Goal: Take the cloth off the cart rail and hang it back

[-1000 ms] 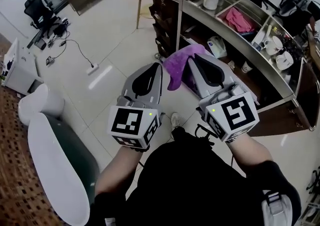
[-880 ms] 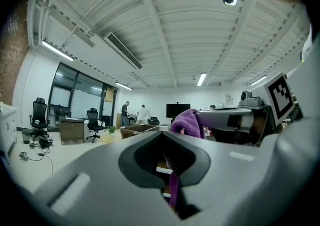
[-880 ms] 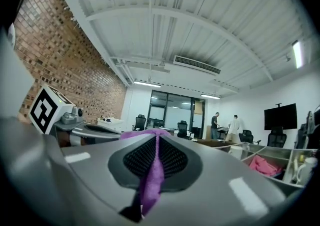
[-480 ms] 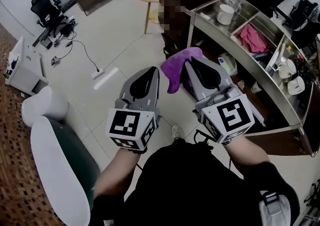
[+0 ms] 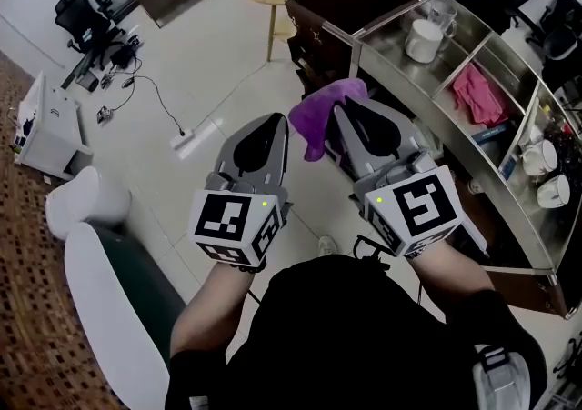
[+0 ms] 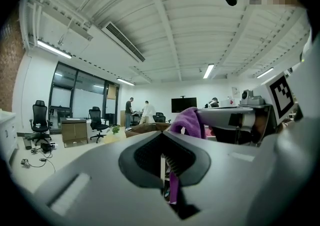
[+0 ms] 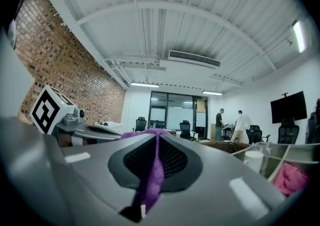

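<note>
Purple cloth point(image 5: 318, 117) looks merely draped overhead; gripper views show right tool point(image 7: 156, 142) and left tool point(image 6: 162, 142) clamping it.

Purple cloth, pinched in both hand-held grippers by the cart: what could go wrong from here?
1. The left hand-held gripper and right hand-held gripper each pinch only a thin fold of the purple cloth; it could slip free.
2. The bunched middle might snag on the cart corner or hang unevenly.
</note>
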A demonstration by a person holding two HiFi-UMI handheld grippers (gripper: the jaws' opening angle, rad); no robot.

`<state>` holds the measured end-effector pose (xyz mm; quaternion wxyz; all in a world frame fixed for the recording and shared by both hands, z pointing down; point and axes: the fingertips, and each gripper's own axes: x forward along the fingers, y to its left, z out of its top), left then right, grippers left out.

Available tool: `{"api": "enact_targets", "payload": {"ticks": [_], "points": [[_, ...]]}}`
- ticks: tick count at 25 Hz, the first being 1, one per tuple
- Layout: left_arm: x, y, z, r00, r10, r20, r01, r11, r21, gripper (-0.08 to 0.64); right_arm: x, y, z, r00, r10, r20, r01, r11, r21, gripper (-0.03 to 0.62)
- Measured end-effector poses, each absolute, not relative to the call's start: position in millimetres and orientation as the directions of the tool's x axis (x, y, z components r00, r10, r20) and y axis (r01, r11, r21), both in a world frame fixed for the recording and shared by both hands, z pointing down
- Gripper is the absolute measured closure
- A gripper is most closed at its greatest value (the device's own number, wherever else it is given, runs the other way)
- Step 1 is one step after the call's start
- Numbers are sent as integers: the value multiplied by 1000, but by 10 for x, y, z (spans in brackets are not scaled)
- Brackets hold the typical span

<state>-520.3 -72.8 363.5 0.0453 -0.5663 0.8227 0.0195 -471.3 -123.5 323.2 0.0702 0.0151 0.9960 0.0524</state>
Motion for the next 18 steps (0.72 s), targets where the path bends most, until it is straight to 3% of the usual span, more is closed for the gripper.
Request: {"api": "enact_targets", "payload": {"ticks": [18], "points": [[-6000, -1143, 3654, -260, -962, -89, -965, 261, -10, 560, -5430, -1553, 3265, -991, -54, -126, -69, 991, 117, 574]]}}
